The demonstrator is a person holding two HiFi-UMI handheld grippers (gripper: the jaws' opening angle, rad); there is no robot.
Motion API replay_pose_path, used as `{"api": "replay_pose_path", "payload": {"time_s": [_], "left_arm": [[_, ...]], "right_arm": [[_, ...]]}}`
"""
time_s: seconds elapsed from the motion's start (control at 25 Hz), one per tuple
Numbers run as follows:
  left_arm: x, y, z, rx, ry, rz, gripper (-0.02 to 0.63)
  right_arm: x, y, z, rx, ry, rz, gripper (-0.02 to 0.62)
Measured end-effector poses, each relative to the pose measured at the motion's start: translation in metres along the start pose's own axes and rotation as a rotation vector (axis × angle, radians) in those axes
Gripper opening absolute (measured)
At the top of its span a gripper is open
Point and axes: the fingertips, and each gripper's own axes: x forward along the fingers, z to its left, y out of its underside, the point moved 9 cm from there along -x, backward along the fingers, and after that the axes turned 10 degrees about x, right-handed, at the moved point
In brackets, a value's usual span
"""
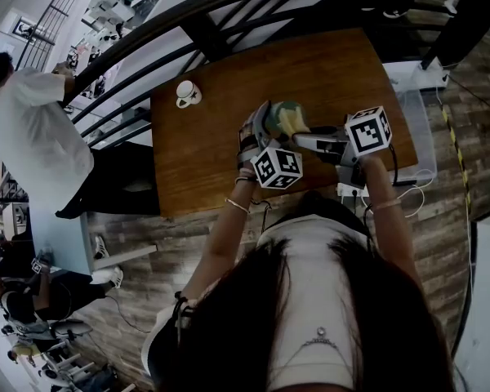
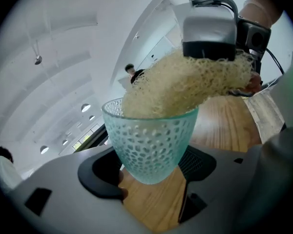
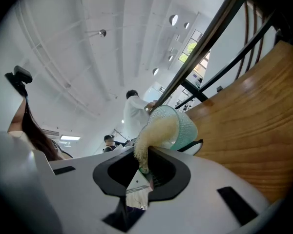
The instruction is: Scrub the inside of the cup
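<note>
A pale teal glass cup (image 2: 150, 139) with a bumpy wall sits between the jaws of my left gripper (image 2: 151, 172), which is shut on it. In the head view the cup (image 1: 268, 119) is held tilted above the wooden table (image 1: 204, 153). A yellowish mesh sponge (image 2: 185, 84) reaches into the cup's mouth. My right gripper (image 3: 149, 167) is shut on the sponge (image 3: 154, 133), whose far end lies inside the cup (image 3: 184, 126). In the left gripper view the right gripper (image 2: 210, 33) comes in from the upper right. The cup's inside is hidden by the sponge.
A small white cup (image 1: 188, 94) with a handle stands near the table's far left corner. A black railing (image 1: 229, 23) runs beyond the table. A person in a white shirt (image 1: 33, 129) stands to the left. A clear box (image 1: 416, 113) and cables lie to the right.
</note>
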Motion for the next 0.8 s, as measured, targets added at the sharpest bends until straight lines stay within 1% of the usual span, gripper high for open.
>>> {"api": "replay_pose_path", "payload": {"time_s": [0.28,0.48,0.6,0.8], "left_arm": [[0.003,0.011,-0.001,-0.121,0.044,0.057,0.354],[0.010,0.024,-0.004,-0.172,0.080,0.074,0.354],[0.010,0.028,-0.004,-0.219,0.095,0.093,0.354],[0.011,0.034,-0.005,-0.285,0.117,0.130,0.354]], "right_arm": [[0.001,0.000,-0.001,-0.053,0.026,0.000,0.074],[0.002,-0.001,0.000,-0.084,0.058,-0.006,0.074],[0.001,-0.001,-0.001,-0.121,0.093,-0.011,0.074],[0.002,-0.002,-0.004,-0.199,0.177,-0.007,0.074]]}}
